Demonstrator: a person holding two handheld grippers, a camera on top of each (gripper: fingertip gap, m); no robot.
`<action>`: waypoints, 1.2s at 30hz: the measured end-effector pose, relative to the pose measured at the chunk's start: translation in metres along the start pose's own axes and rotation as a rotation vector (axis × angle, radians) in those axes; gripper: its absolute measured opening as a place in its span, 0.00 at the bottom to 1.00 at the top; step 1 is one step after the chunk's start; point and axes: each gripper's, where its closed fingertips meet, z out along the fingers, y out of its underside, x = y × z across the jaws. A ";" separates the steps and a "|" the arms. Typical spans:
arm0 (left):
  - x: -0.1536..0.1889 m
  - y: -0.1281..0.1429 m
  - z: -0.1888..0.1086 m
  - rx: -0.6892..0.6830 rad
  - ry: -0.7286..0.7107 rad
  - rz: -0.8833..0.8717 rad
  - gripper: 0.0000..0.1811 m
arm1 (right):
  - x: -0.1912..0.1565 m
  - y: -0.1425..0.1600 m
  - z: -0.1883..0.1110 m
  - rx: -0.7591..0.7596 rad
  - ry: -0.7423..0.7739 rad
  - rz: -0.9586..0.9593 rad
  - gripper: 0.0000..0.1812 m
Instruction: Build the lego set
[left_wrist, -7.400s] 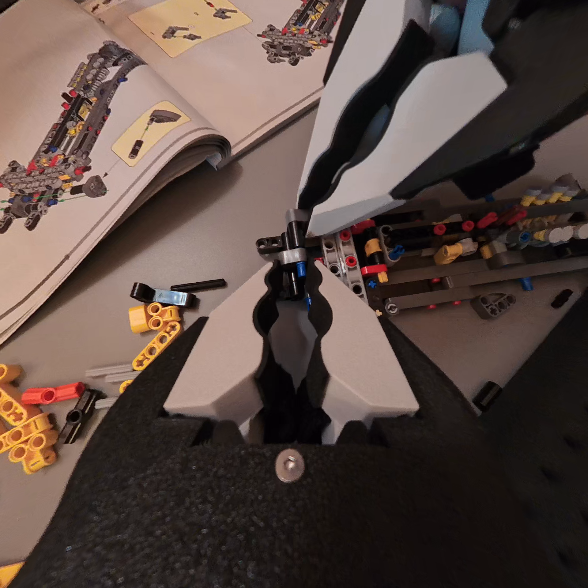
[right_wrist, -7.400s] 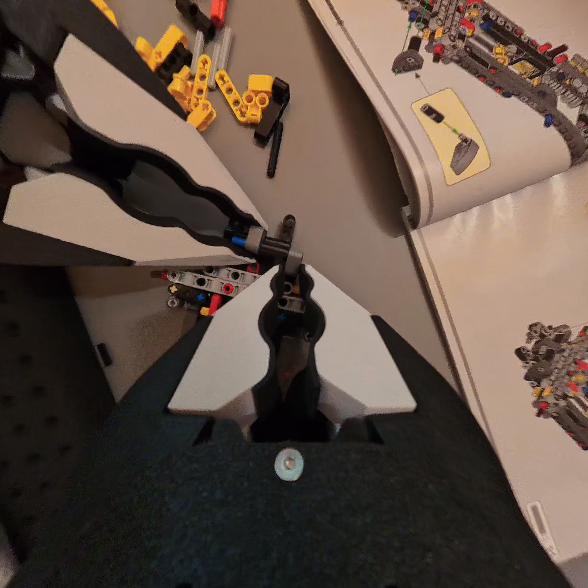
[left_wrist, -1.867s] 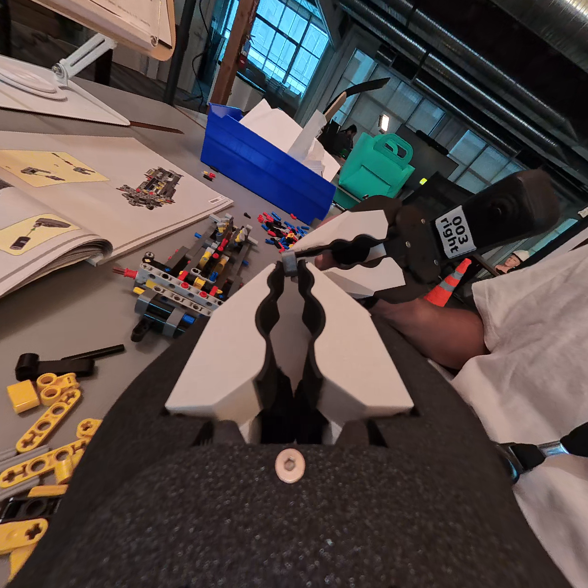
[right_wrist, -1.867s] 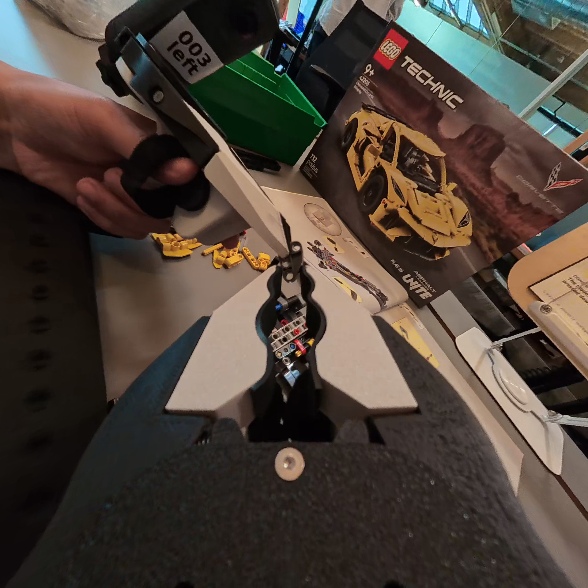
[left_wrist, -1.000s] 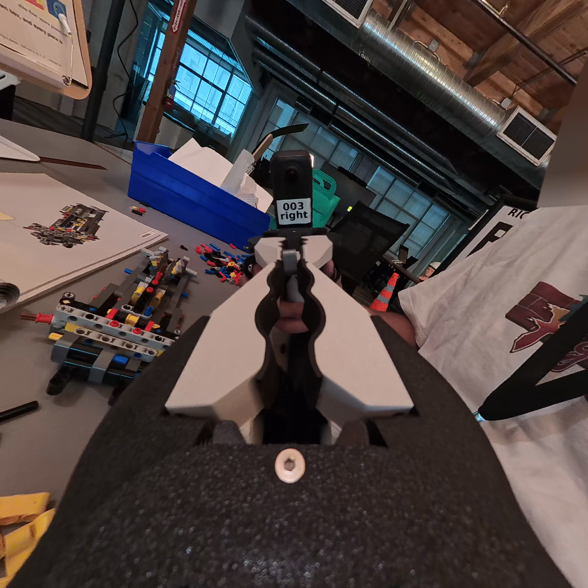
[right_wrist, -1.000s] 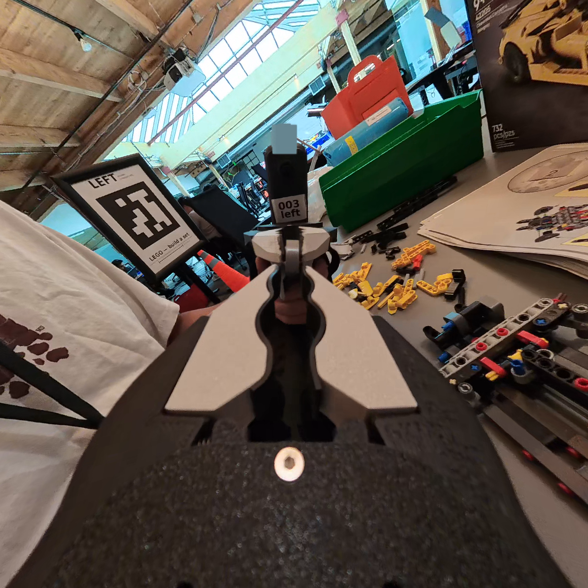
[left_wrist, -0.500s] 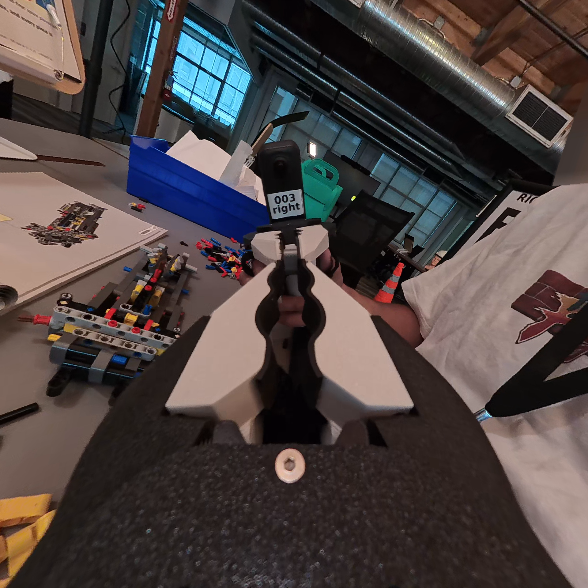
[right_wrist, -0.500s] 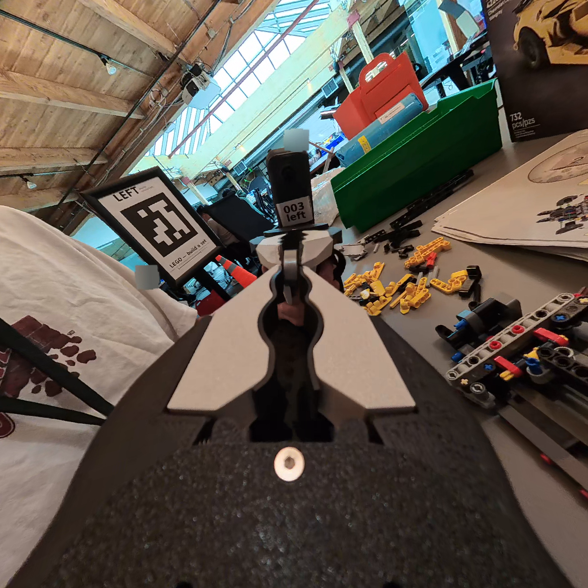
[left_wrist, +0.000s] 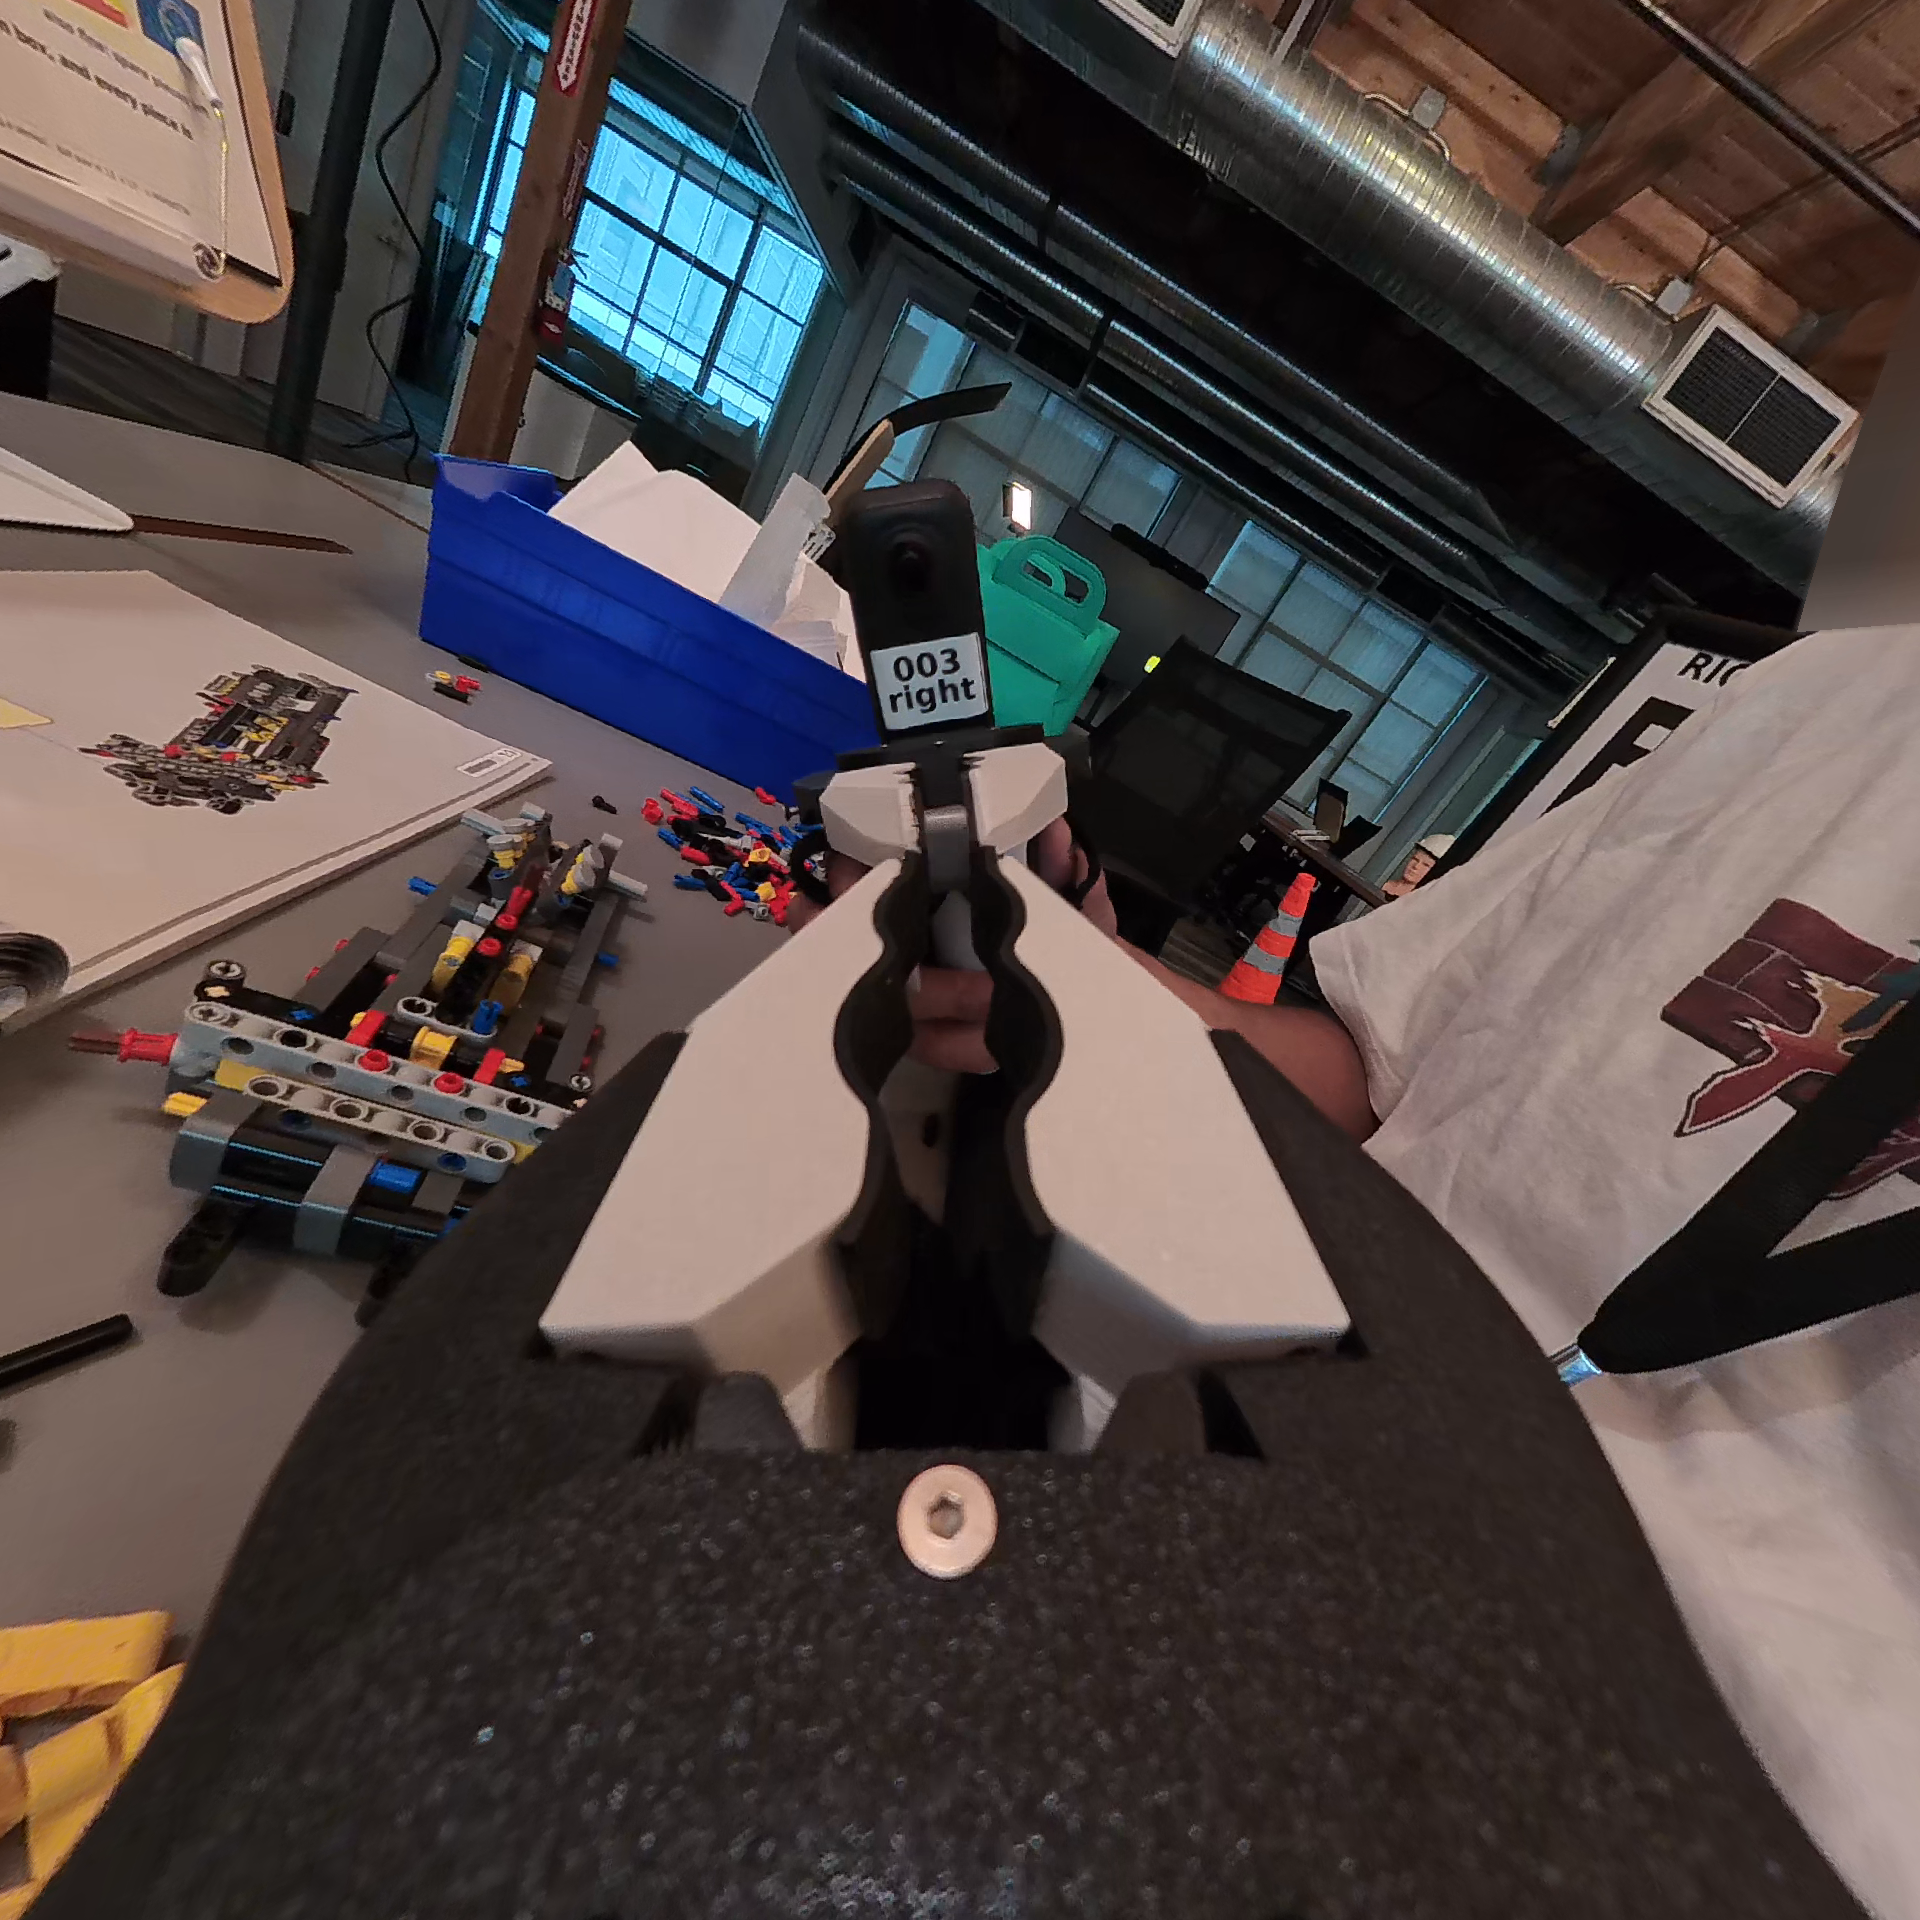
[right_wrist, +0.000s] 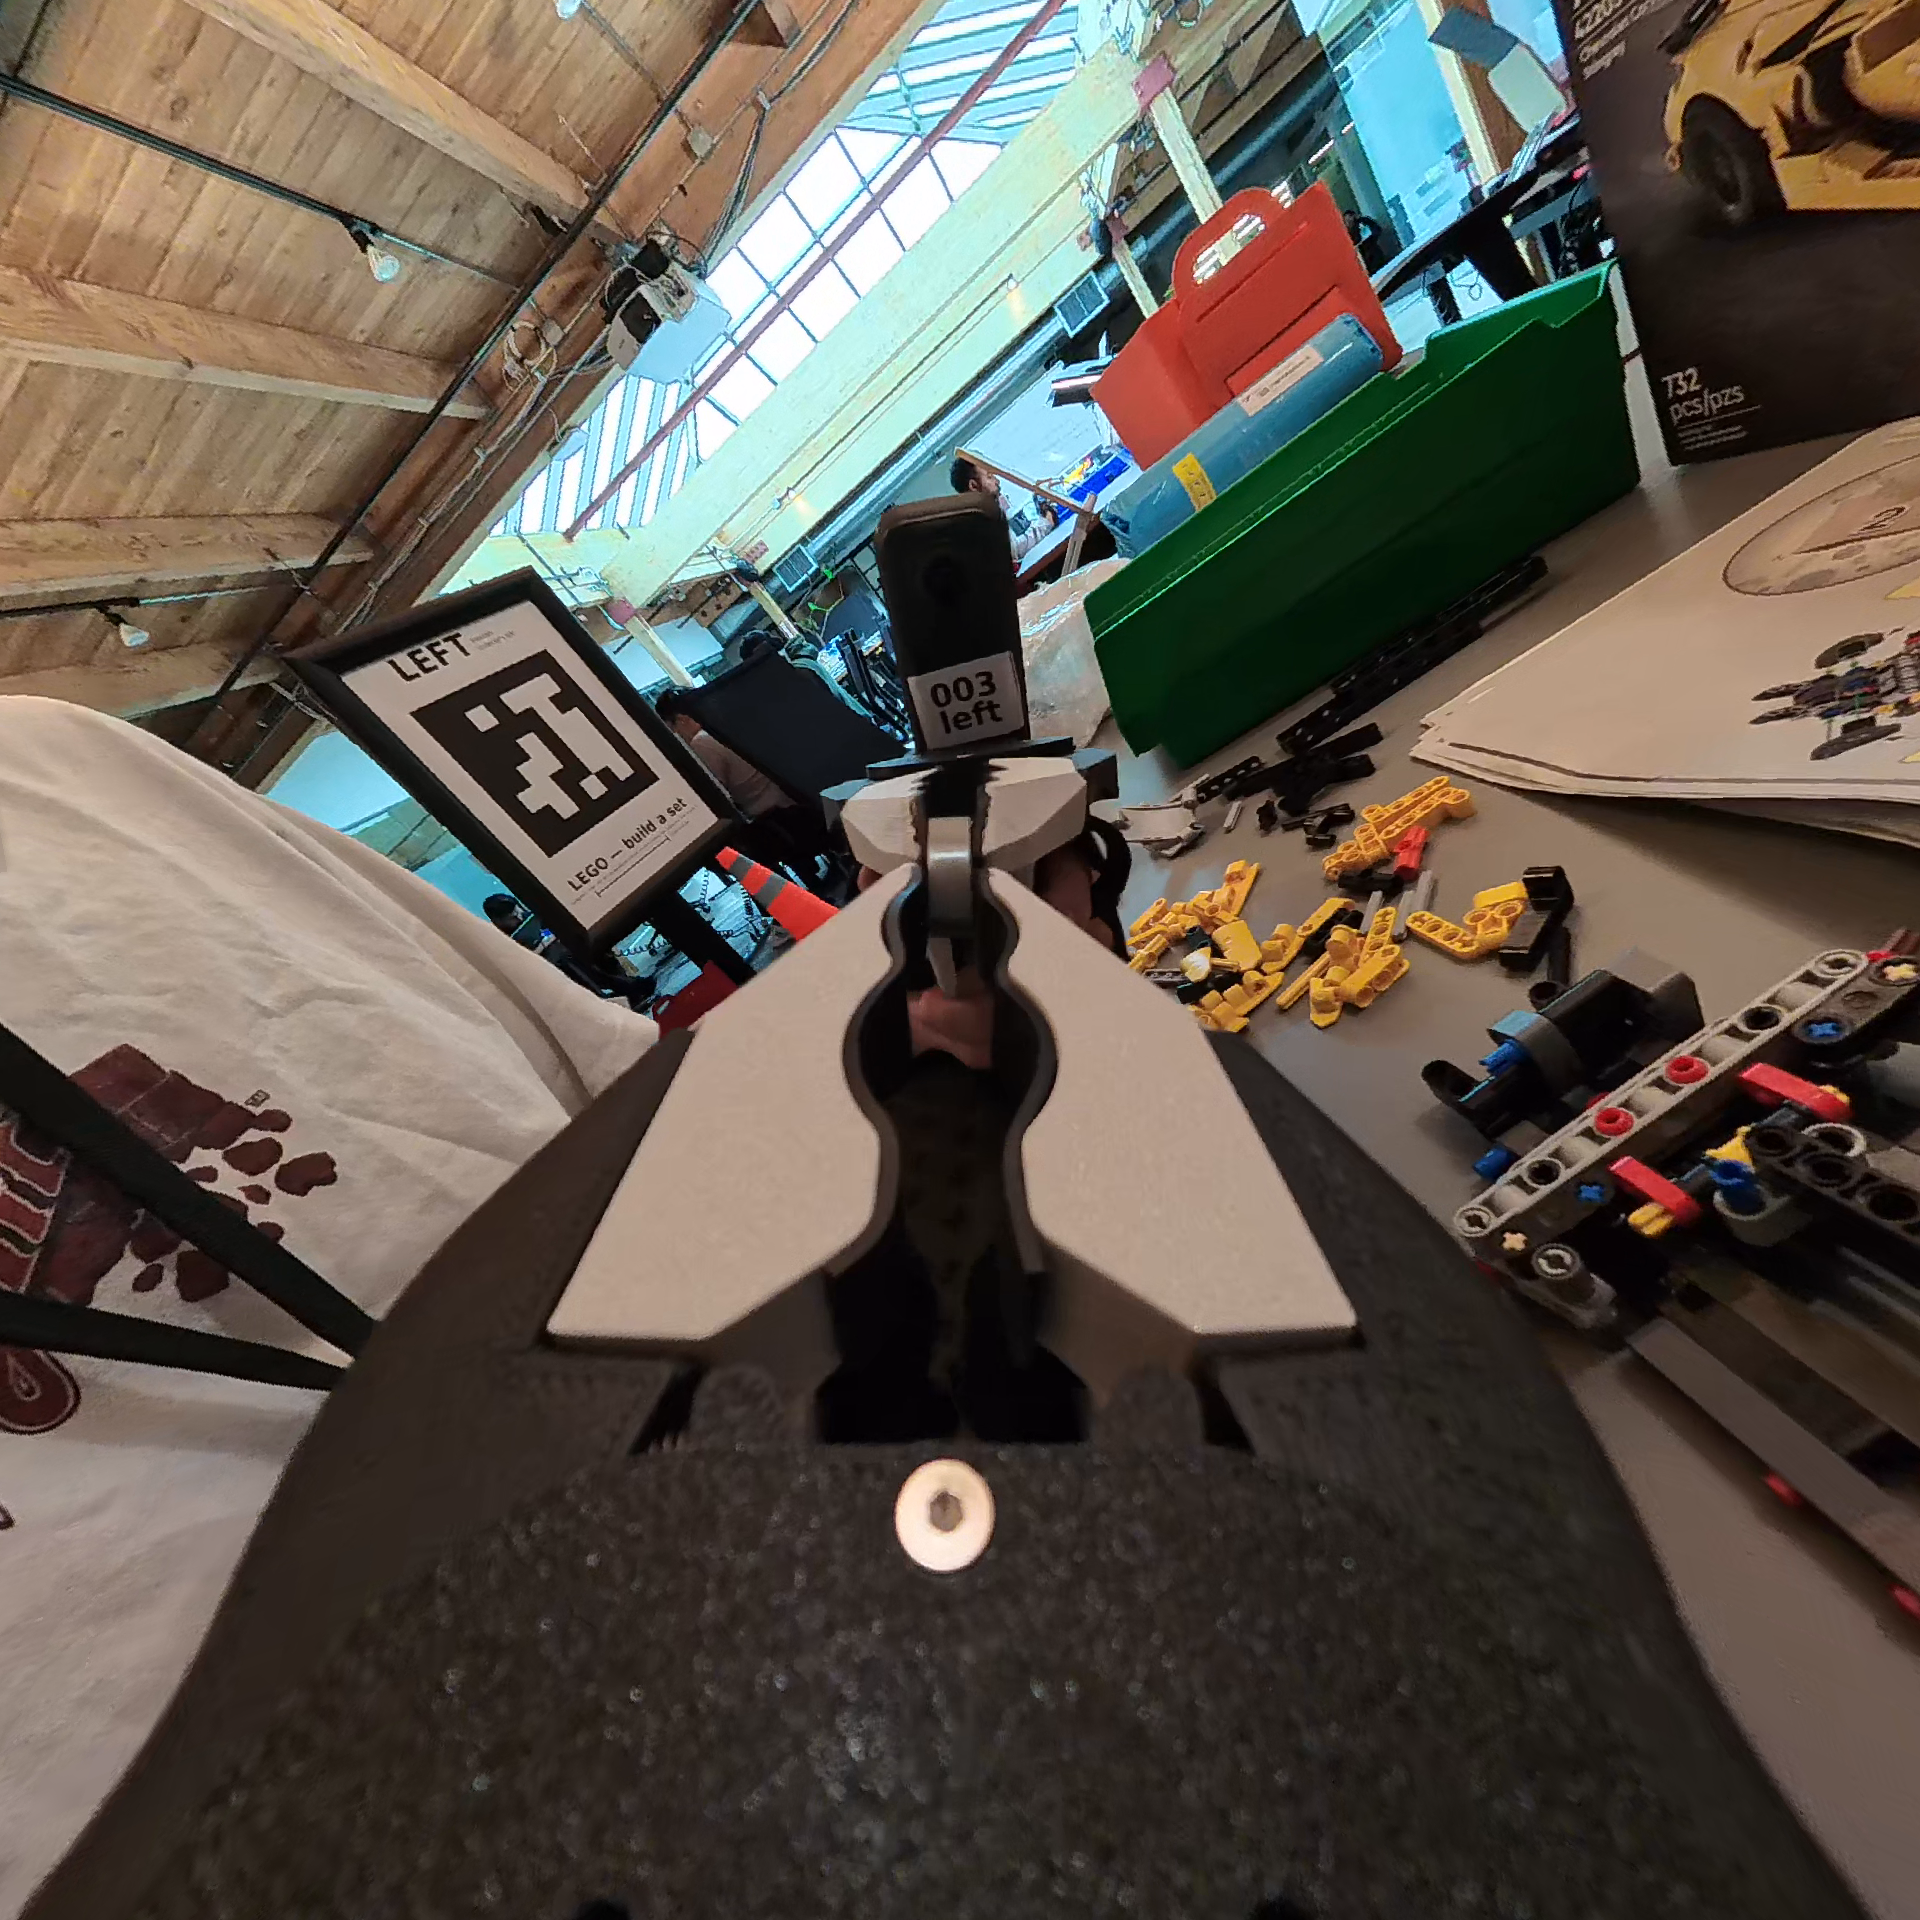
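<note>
In the left wrist view, the left gripper (left_wrist: 943, 883) is filling the lower centre of the frame, its jaws drawn nearly together and pinching a small grey piece (left_wrist: 943, 847) at the very tips. Directly beyond, nose to nose with it, the right gripper (left_wrist: 943, 805) is closing on the far end of the same piece, which is hanging in the air between the two tools at mid-frame. The right wrist view is showing the mirror of this: the right gripper (right_wrist: 951, 894) pressed on the grey piece (right_wrist: 948, 868), with the left gripper (right_wrist: 961, 805) just behind it.

The piece is looking like hard, light plastic — stiff, smooth, likely to twist or pop out if squeezed off-centre. A grip on its flat sides near the ends seems best; too little of it is showing to tell its exact shape.

Farther off, the half-built chassis (left_wrist: 384, 1060) is lying on the grey table (left_wrist: 94, 1475) at left of the left view, well apart from the grippers — it is a long frame of pinned beams, probably rigid along its length but apt to shed pins if levered. It is appearing again at lower right of the right view as the chassis (right_wrist: 1704, 1153). Yellow loose parts (right_wrist: 1309, 956) are lying beyond it, and the open instruction booklet (left_wrist: 208, 748) is resting at upper left.
</note>
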 end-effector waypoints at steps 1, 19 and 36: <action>0.000 0.000 0.000 0.002 -0.002 0.003 0.03 | 0.000 0.000 0.000 0.000 0.000 0.000 0.04; -0.008 0.002 0.002 -0.013 -0.052 0.001 0.03 | 0.008 0.002 -0.002 -0.024 0.046 -0.028 0.04; -0.038 -0.002 -0.012 0.013 -0.276 0.097 0.07 | 0.050 -0.022 -0.043 0.147 0.243 0.073 0.03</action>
